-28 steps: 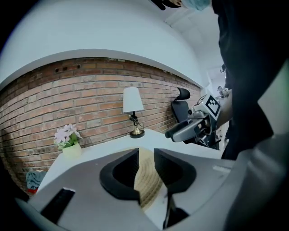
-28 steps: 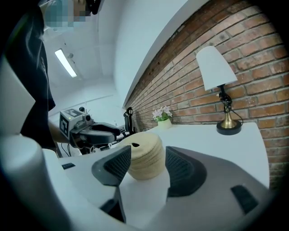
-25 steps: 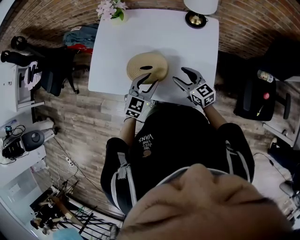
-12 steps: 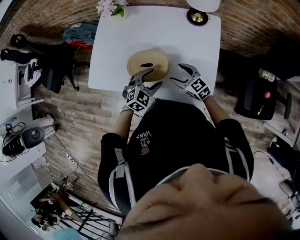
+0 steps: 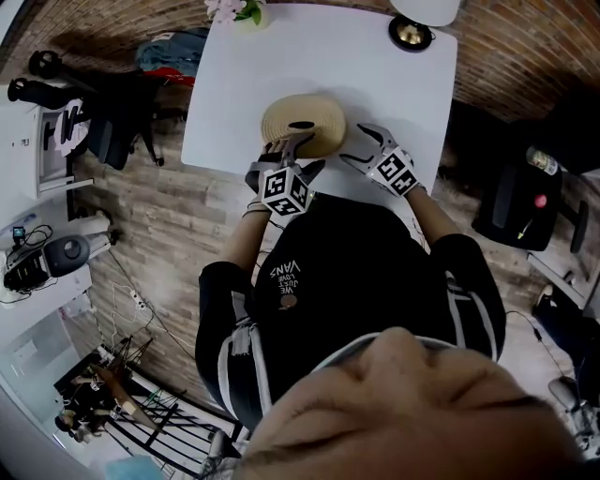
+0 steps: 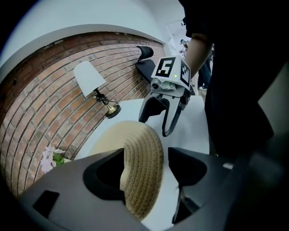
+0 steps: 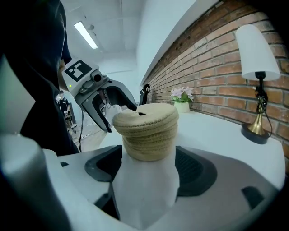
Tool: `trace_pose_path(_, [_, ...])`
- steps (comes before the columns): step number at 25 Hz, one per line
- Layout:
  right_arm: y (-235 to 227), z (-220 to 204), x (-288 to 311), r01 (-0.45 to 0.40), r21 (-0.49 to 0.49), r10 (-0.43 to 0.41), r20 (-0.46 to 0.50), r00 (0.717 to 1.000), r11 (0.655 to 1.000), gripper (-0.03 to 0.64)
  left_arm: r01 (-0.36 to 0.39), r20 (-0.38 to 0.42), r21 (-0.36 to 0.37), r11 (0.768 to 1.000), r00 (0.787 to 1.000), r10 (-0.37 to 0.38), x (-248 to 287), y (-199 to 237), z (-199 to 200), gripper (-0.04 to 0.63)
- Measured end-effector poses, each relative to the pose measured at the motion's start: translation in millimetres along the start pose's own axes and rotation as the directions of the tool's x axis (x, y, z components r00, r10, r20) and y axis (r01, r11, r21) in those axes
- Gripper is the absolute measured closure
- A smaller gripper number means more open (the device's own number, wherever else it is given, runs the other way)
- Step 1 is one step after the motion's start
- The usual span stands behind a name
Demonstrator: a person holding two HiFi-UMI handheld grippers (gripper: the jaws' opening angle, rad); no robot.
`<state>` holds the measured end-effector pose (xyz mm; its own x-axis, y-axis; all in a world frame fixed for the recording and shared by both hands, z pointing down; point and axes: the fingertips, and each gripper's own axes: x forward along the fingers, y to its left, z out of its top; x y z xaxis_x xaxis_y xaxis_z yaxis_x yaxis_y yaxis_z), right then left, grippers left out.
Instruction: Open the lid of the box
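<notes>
A round woven tan box [image 5: 319, 114] with its lid on stands near the front edge of the white table [image 5: 281, 66]. My left gripper [image 5: 302, 155] is at the box's near left side. Its jaws are opening, and the box's rim [image 6: 142, 158] shows between them without the pads pressing on it. My right gripper [image 5: 361, 142] is just right of the box, its jaws opening too. The box [image 7: 146, 128] stands a little beyond them, with nothing between them. Each gripper shows in the other's view: the right gripper [image 6: 155, 126] and the left gripper [image 7: 121, 117].
A white-shaded brass lamp [image 5: 412, 28] stands at the table's far right corner, a small pot of pink flowers [image 5: 234, 9] at the far left. A brick wall [image 7: 216, 54] runs behind the table. Chairs and bags [image 5: 103, 122] crowd the floor to the left.
Both grippers have closed in on the box from its near side, the left one up to its rim. Both pairs of jaws stand wider than before.
</notes>
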<state>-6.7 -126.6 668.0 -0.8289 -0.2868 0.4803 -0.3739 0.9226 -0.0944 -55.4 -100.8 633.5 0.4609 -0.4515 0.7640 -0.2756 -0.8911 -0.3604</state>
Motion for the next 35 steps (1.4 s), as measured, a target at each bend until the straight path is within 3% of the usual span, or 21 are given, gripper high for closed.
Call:
trace_pose_path(12, [1.0, 2.7, 23.6, -0.022, -0.051, 0.022, -0.002, 1.000, 0.998, 0.281, -0.008, -0.040, 0.053, 0.999, 0.999, 0.010, 7.4, -0.8, -8.3, 0.301])
trace_pose_path(16, [-2.1, 3.5, 27.5, -0.023, -0.034, 0.023, 0.002, 1.000, 0.999, 0.281, -0.009, -0.037, 0.073, 0.997, 0.999, 0.011, 8.1, 1.5, -8.0, 0.333])
trace_pose_path(35, [-2.1, 1.8, 29.2, -0.022, 0.009, 0.022, -0.007, 1.000, 1.000, 0.281, 0.023, 0.075, 0.004, 1.000, 0.997, -0.023, -14.7, 8.0, 5.7, 0.406])
